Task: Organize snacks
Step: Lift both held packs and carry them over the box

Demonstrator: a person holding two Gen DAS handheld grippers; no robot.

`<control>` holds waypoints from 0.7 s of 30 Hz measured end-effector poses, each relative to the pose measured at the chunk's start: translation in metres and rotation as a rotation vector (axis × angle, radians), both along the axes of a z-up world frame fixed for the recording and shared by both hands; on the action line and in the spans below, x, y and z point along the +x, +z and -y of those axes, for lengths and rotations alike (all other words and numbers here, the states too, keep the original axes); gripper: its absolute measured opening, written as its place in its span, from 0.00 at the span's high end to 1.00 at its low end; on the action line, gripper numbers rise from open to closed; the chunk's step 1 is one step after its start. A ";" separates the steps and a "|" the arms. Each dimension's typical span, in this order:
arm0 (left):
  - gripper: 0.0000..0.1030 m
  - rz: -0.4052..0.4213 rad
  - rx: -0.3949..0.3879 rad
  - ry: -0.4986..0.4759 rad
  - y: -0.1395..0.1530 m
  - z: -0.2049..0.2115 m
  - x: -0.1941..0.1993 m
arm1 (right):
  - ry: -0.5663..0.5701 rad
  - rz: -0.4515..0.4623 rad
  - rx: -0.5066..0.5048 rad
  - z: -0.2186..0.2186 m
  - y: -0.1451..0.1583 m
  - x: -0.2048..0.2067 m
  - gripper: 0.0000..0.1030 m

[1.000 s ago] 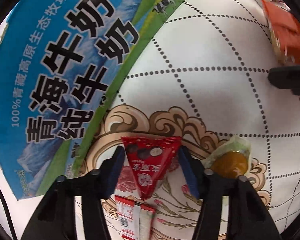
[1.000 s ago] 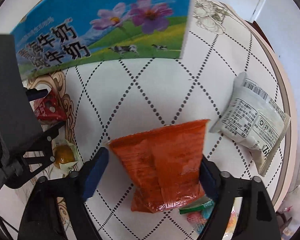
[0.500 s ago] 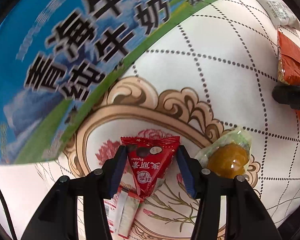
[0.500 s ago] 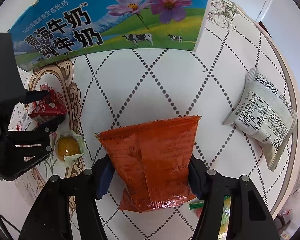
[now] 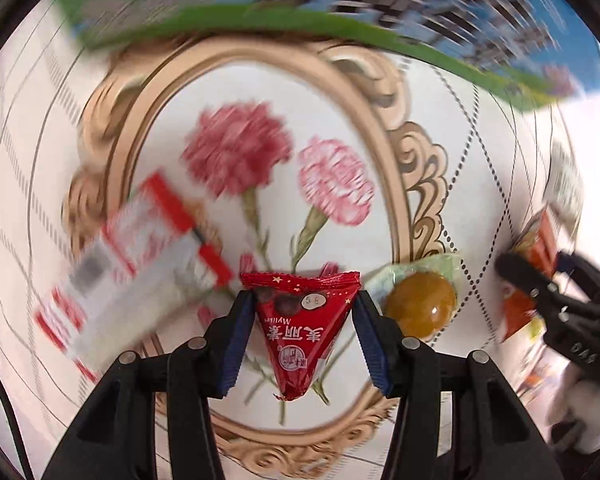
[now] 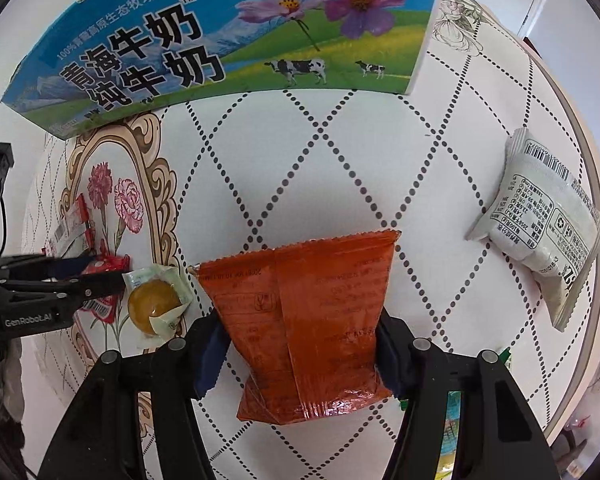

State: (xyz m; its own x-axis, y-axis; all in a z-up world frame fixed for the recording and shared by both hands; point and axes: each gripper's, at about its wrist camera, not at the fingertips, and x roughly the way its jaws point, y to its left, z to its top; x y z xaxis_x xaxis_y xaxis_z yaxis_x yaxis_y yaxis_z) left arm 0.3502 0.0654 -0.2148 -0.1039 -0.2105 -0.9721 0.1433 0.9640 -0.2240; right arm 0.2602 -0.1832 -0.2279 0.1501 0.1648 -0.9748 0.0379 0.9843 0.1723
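— Two packets are being gripped at once? How are the claws being held?

— Yes. The red triangular packet (image 5: 302,338) is being pinched between the blue pads of the left claw (image 5: 302,316), closed in to the packet's width. The orange bag (image 6: 306,322) is being squeezed at its sides by the right claw (image 6: 300,344), set wider, with the bag's top edge standing free beyond the fingertips.

— Where are these things being kept on the counter (image 6: 340,168)?

— The red packet is being held over the flower medallion (image 5: 260,168) printed on the cloth, near the medallion's lower rim. The orange bag is being held over the dotted diamond pattern, just right of the medallion's scrolled border.

— What is being crowded, and where is room being left?

— The wrapped yellow sweet (image 6: 156,306) is lying just beside the left claw's right finger and near the orange bag's lower left corner. A red-and-white wrapper (image 5: 128,264), blurred, is lying just left of the left claw. The milk carton (image 6: 220,44) is lying across the far side of the counter. Between the carton and the orange bag, open cloth is being left. The white packet (image 6: 540,228) is resting near the counter's curved right edge, well apart from the bag.
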 end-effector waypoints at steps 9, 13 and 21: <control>0.44 -0.061 -0.014 0.009 -0.015 -0.008 -0.035 | 0.042 -0.032 0.014 -0.028 -0.003 -0.003 0.37; 0.36 -0.076 -0.022 -0.012 -0.026 0.002 -0.044 | 0.007 -0.050 0.049 -0.028 -0.004 -0.005 0.34; 0.62 -0.005 0.055 -0.048 -0.030 0.040 -0.070 | 0.036 -0.023 0.006 -0.023 -0.004 -0.006 0.46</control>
State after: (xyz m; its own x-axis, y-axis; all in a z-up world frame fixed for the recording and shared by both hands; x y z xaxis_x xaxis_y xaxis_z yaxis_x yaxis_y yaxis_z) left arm 0.2799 0.0254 -0.2444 -0.1172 -0.1517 -0.9815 0.1891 0.9668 -0.1720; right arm 0.2538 -0.1599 -0.2317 0.1214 0.1758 -0.9769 0.0064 0.9840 0.1778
